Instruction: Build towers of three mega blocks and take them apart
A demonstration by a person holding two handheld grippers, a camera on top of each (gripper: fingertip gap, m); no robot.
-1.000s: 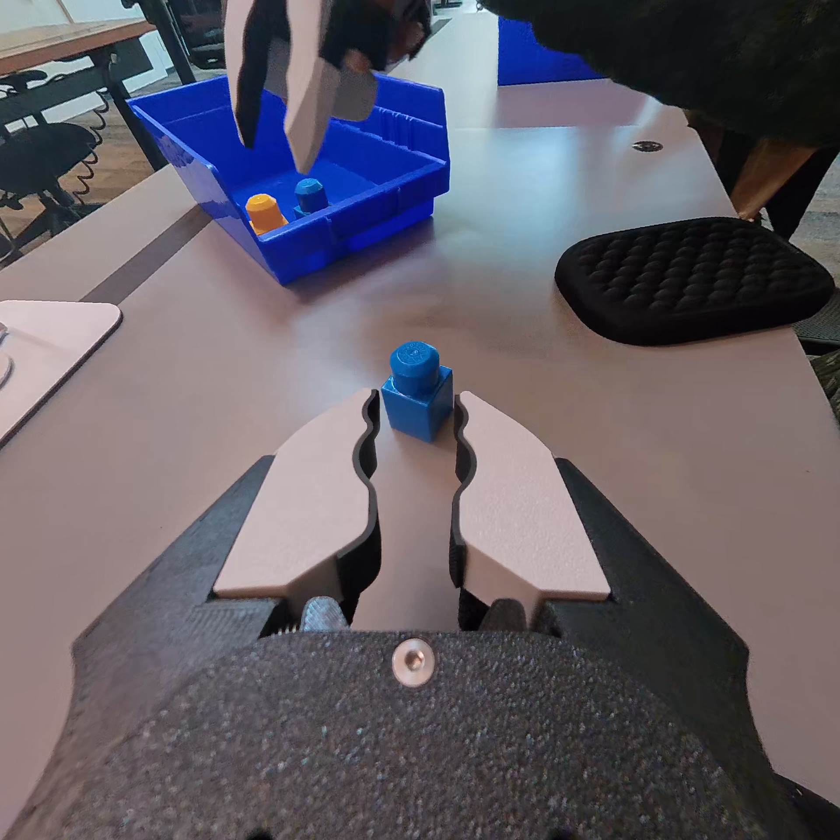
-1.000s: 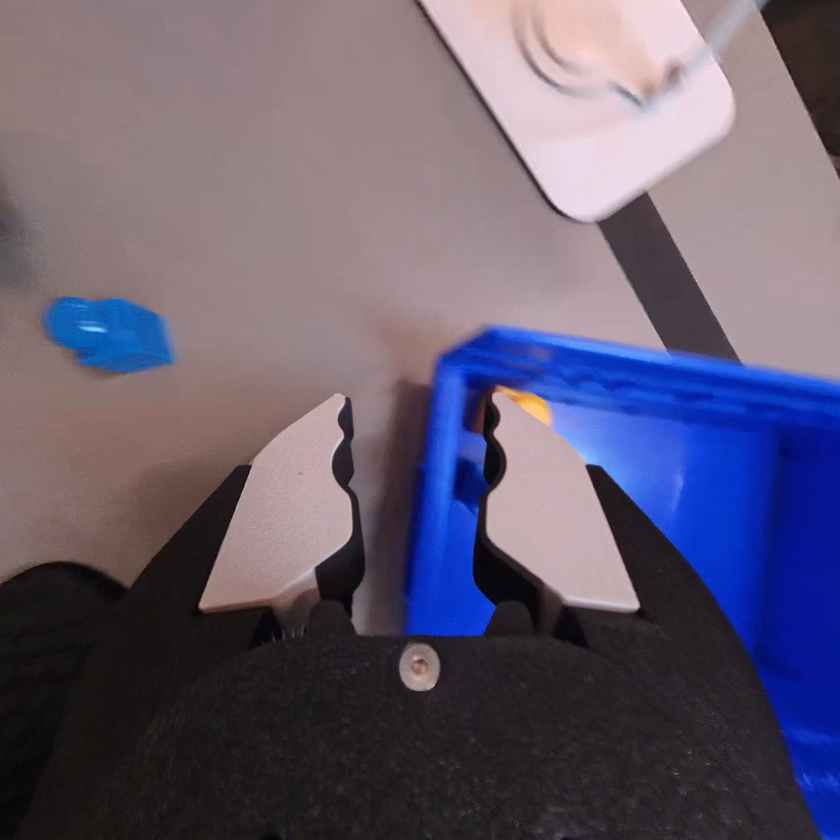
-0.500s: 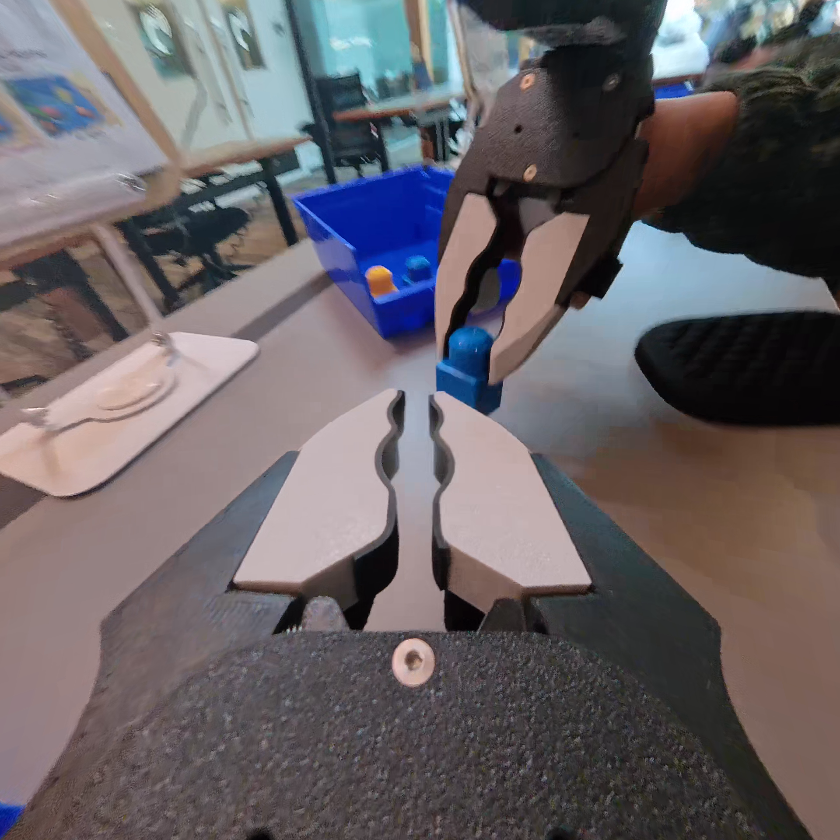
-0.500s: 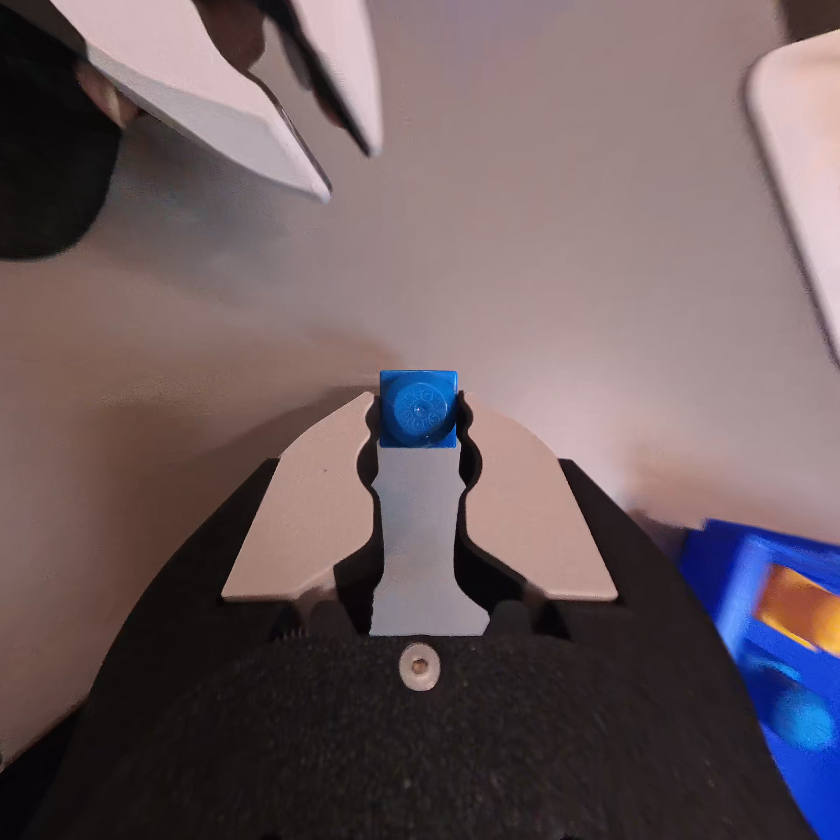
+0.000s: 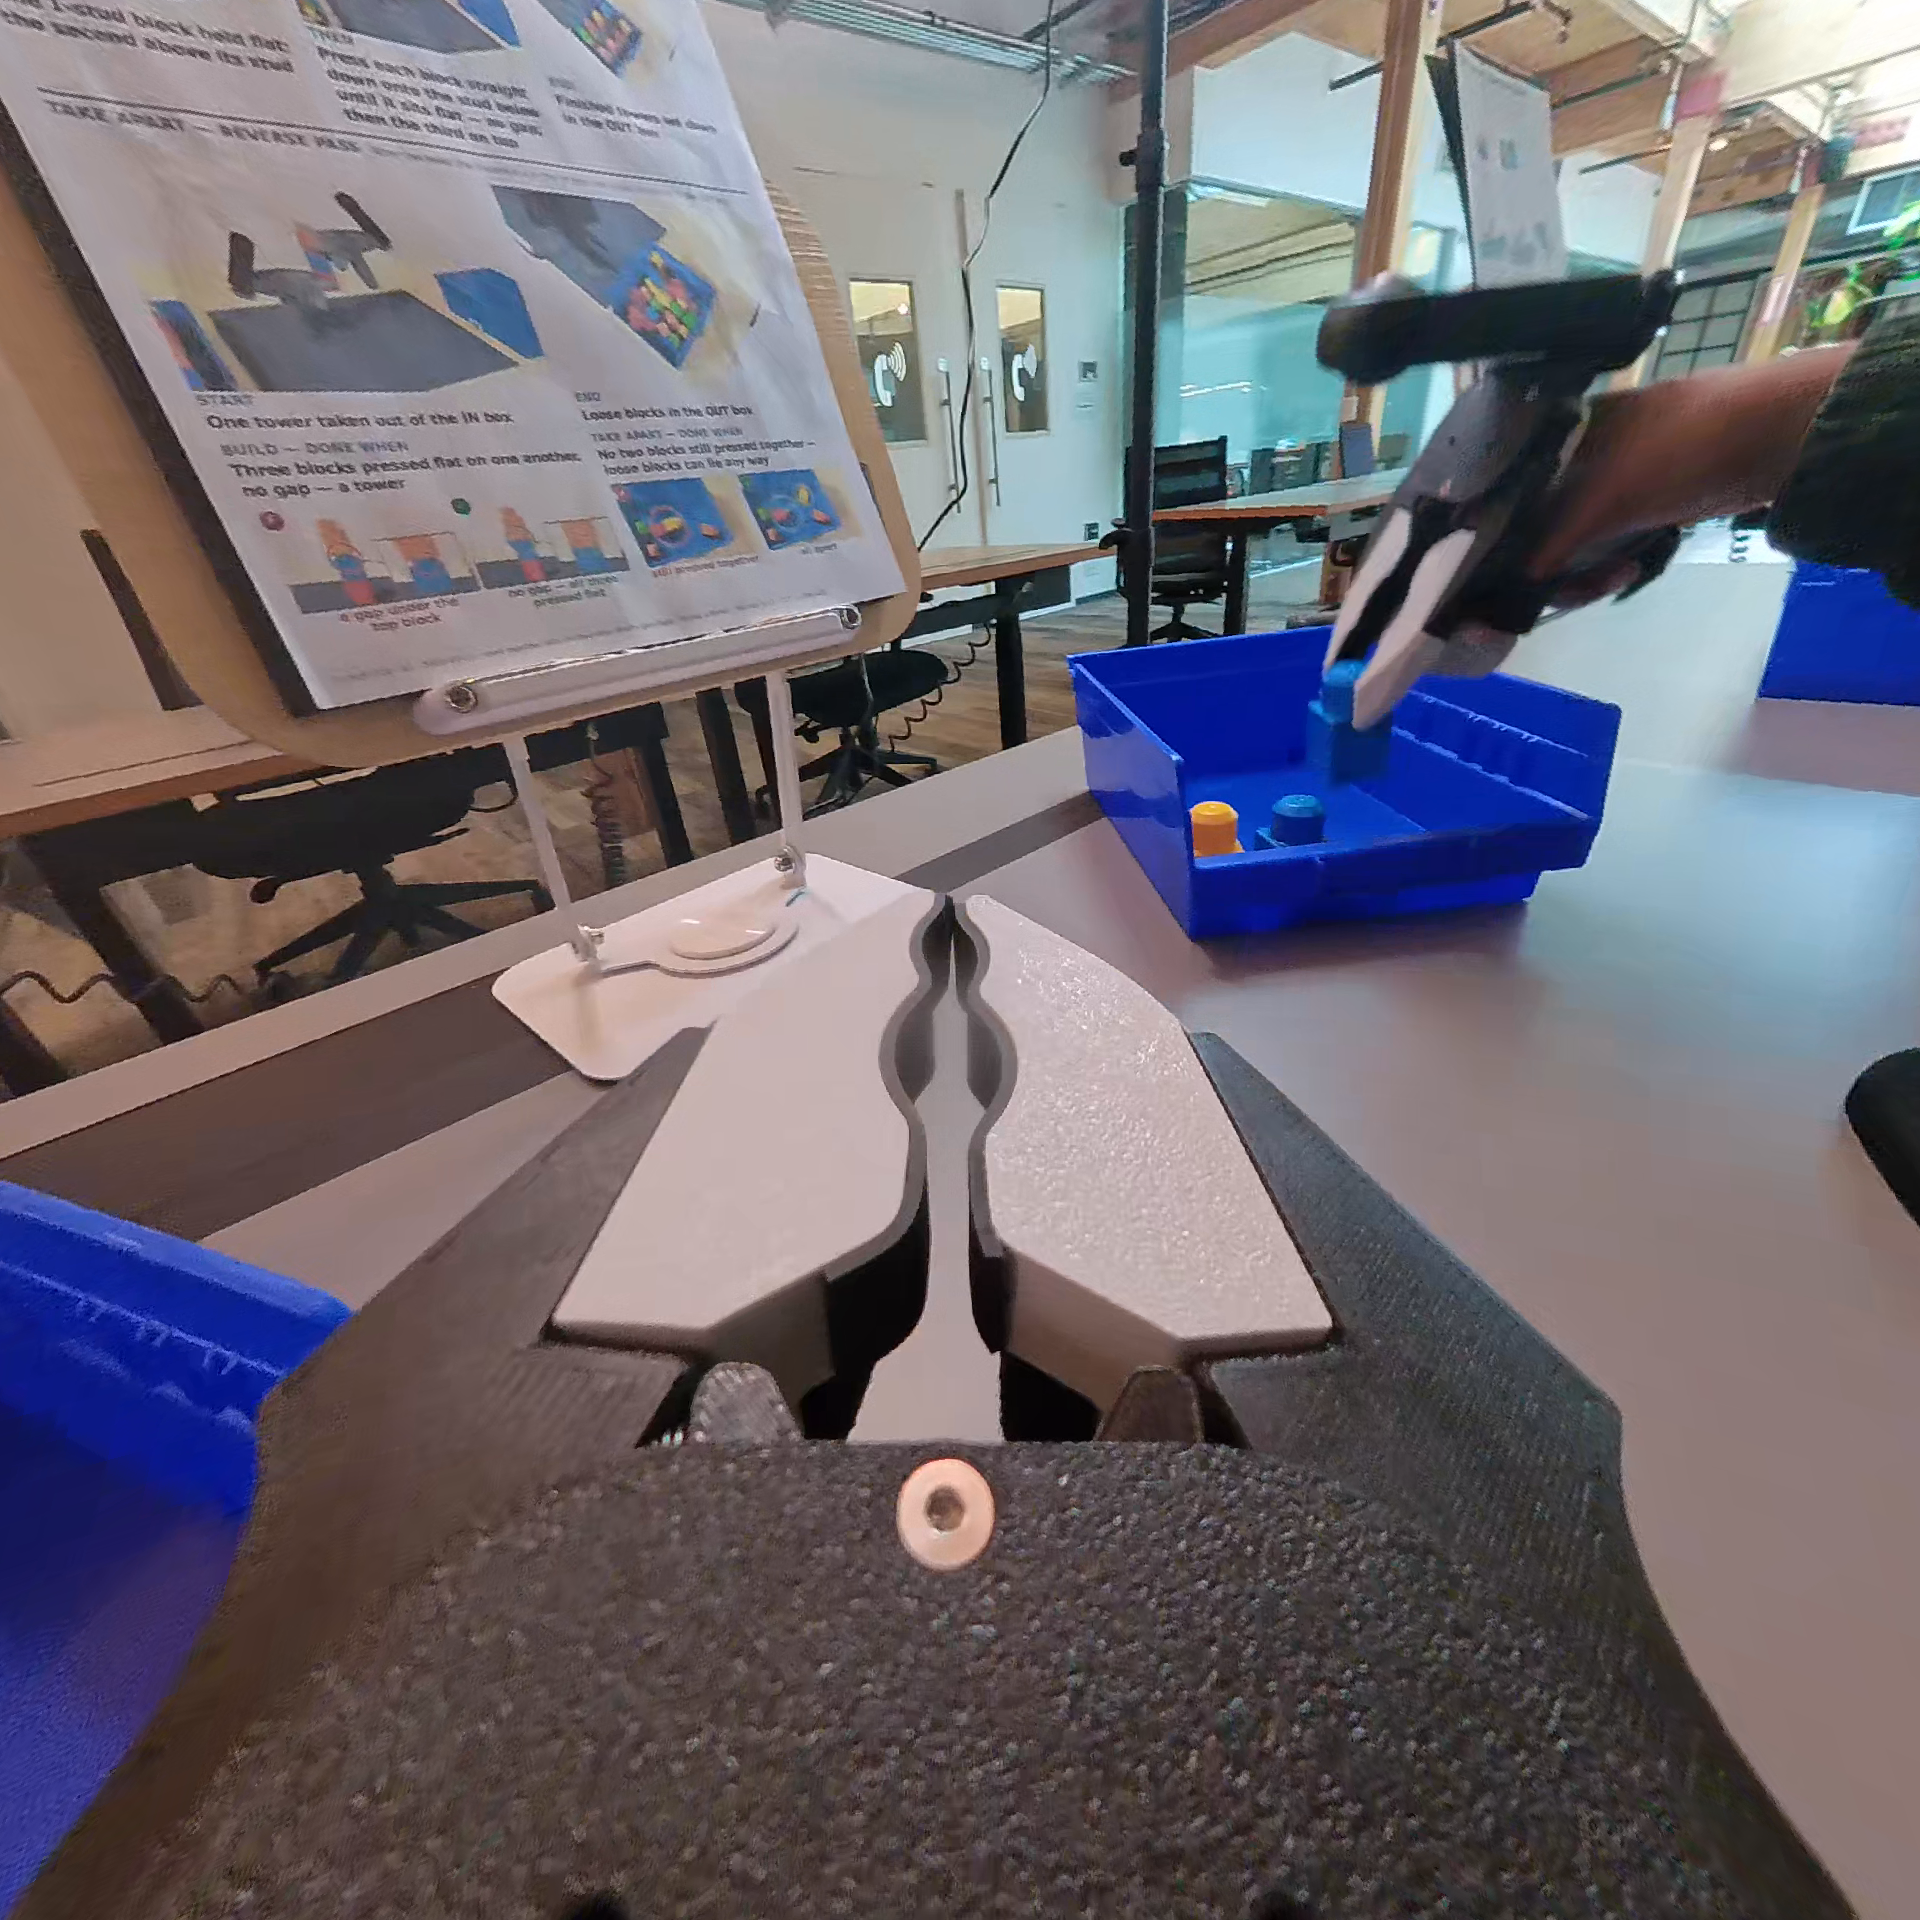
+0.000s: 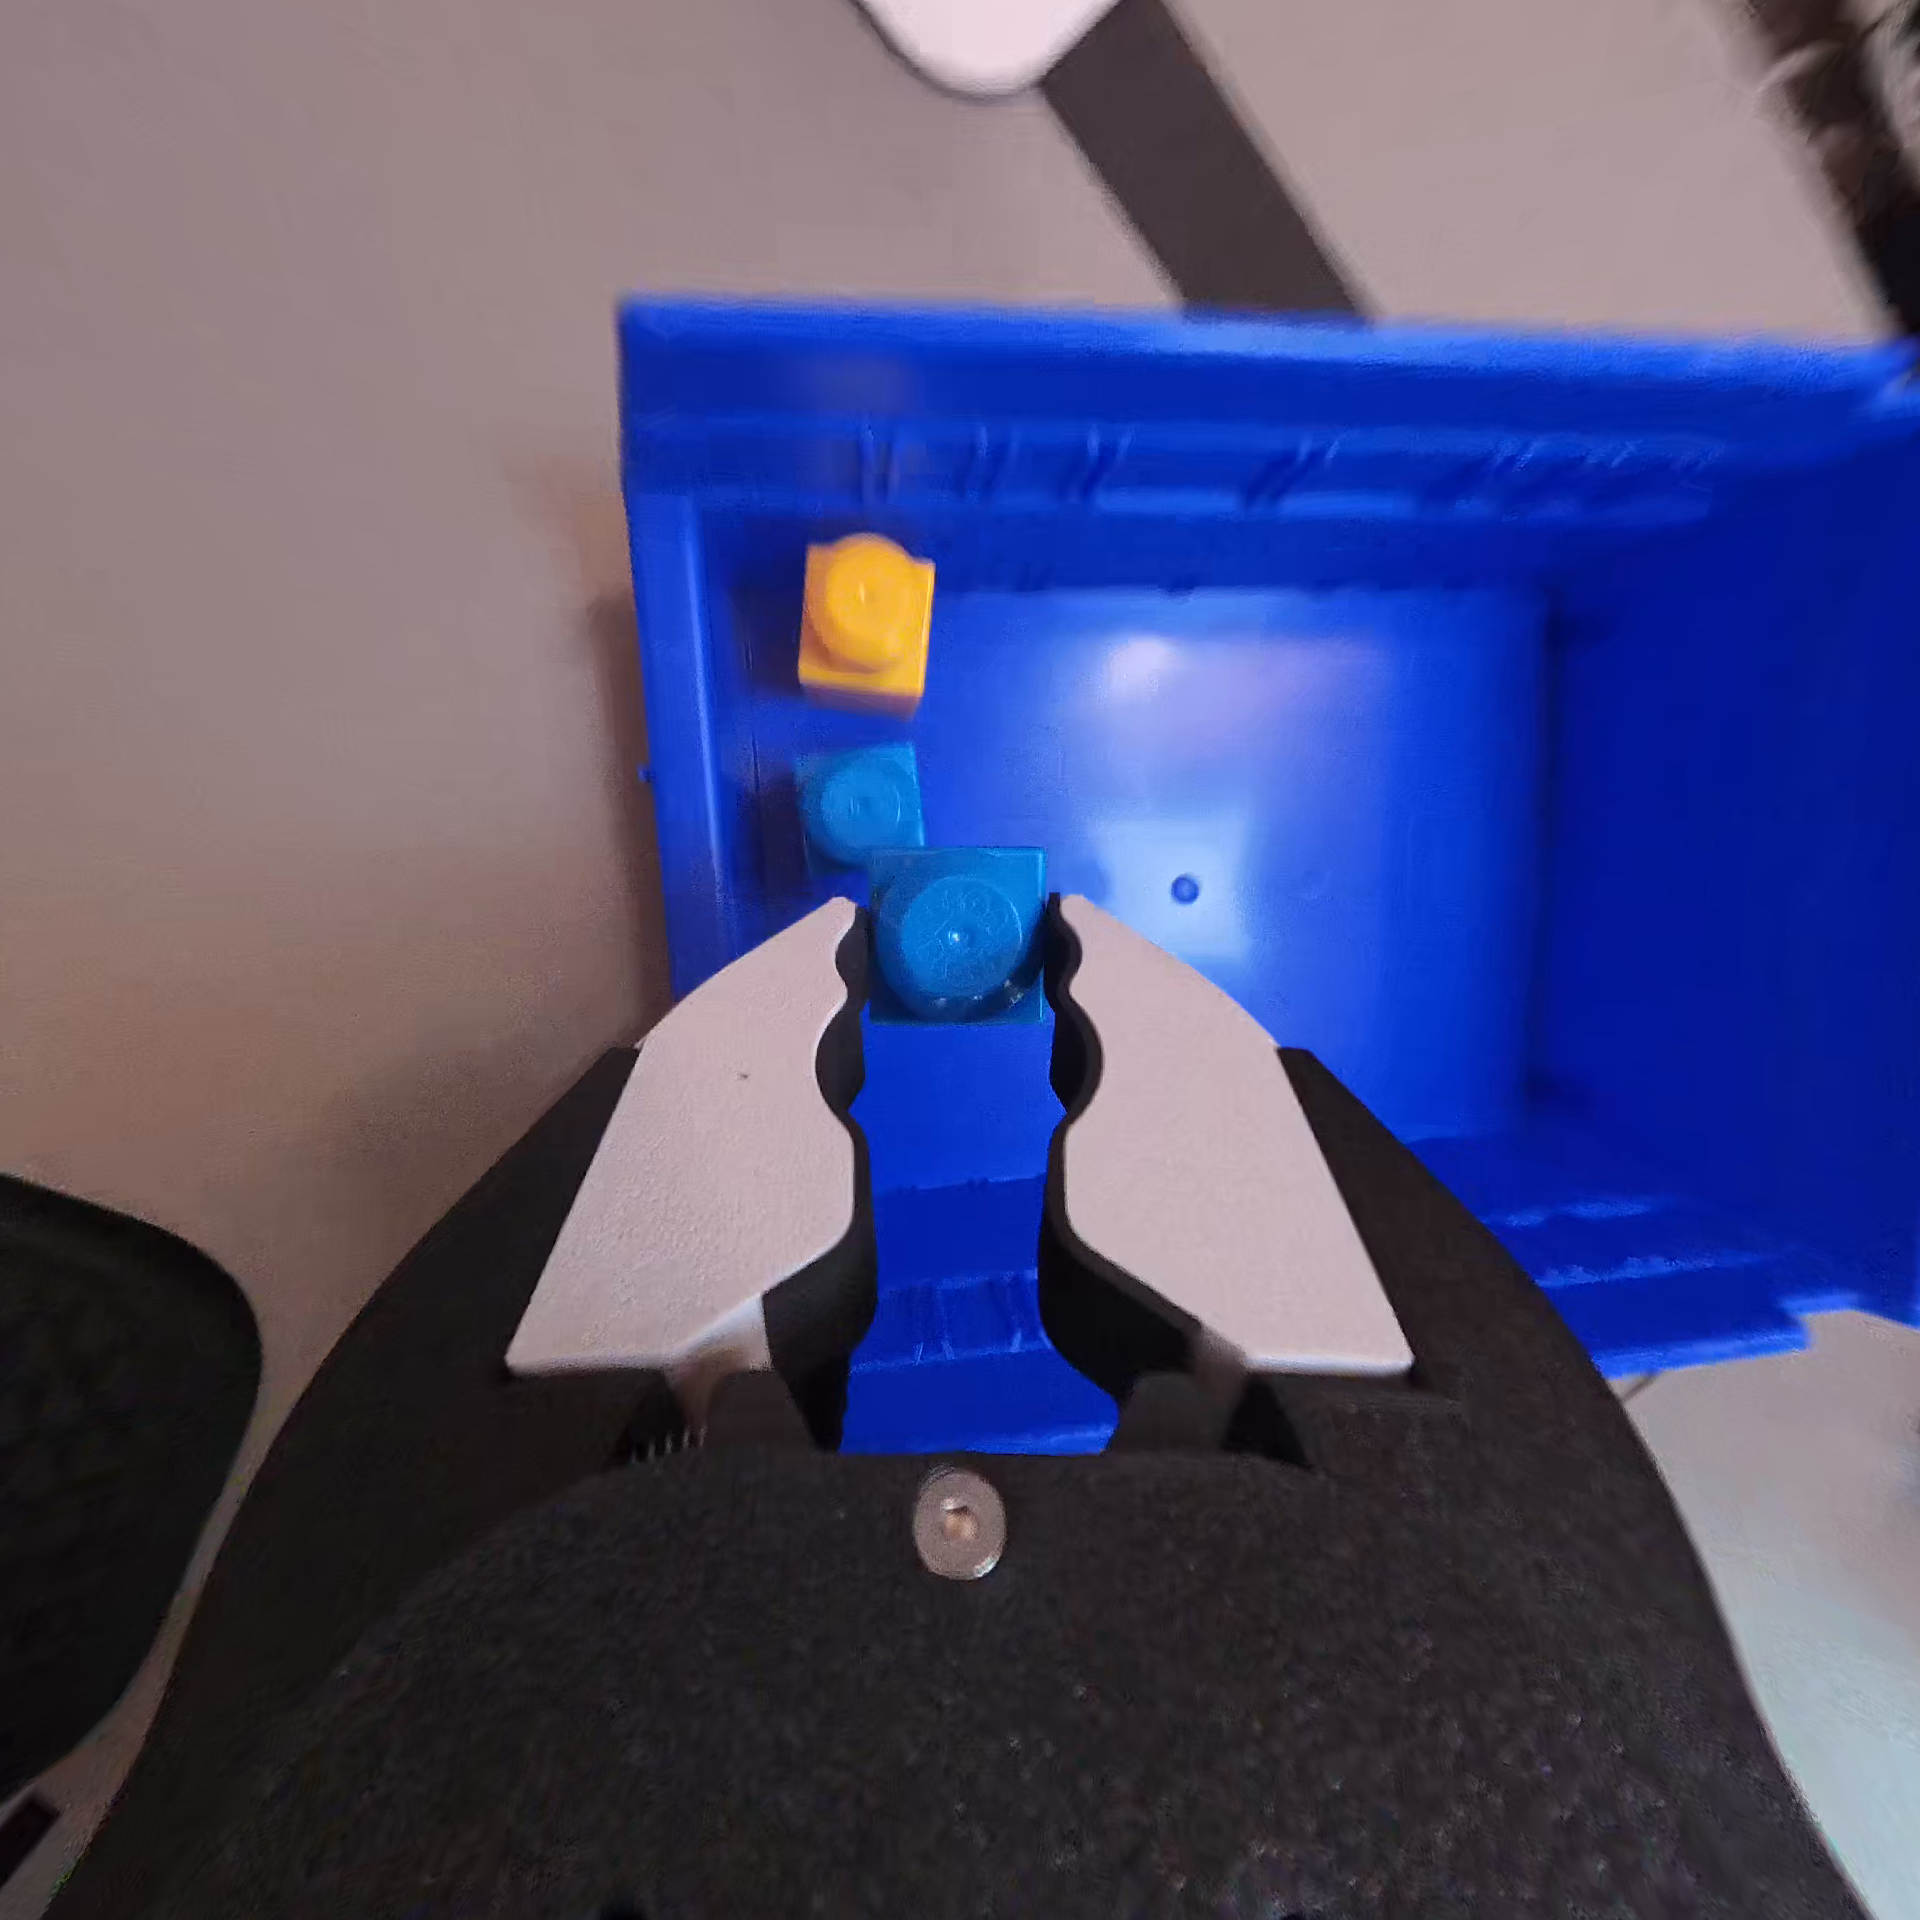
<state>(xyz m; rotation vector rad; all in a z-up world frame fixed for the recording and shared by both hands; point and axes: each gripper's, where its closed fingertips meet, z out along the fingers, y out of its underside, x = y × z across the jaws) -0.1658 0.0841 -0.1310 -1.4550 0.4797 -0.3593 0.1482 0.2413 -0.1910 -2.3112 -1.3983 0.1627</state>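
Observation:
My right gripper (image 6: pixel 954 906) is shut on a blue block (image 6: pixel 956 935) and holds it over the blue bin (image 6: pixel 1195 384). The left wrist view shows that gripper (image 5: pixel 1363 686) with the blue block (image 5: pixel 1345 732) inside the bin (image 5: pixel 1143 748). An orange block (image 6: pixel 864 623) and another blue block (image 6: pixel 860 802) lie in the bin by its left wall; they also show in the left wrist view, orange (image 5: pixel 1216 828) and blue (image 5: pixel 1296 821). My left gripper (image 5: pixel 953 914) is shut and empty above the table, well left of the bin.
A white stand (image 5: pixel 623 997) holding an instruction sheet (image 5: pixel 436 312) sits on the table ahead of my left gripper. A second blue bin (image 5: pixel 125 1382) is at the lower left. A black pad (image 6: pixel 94 1455) lies near the bin. Another blue bin (image 5: pixel 1839 649) is far right. The left gripper's tips are roughly 35 cm from the right gripper's.
My right gripper closed on the blue block, lifted it from the table and carried it over the bin. My left gripper shut fully and swung left, away from the block's spot.

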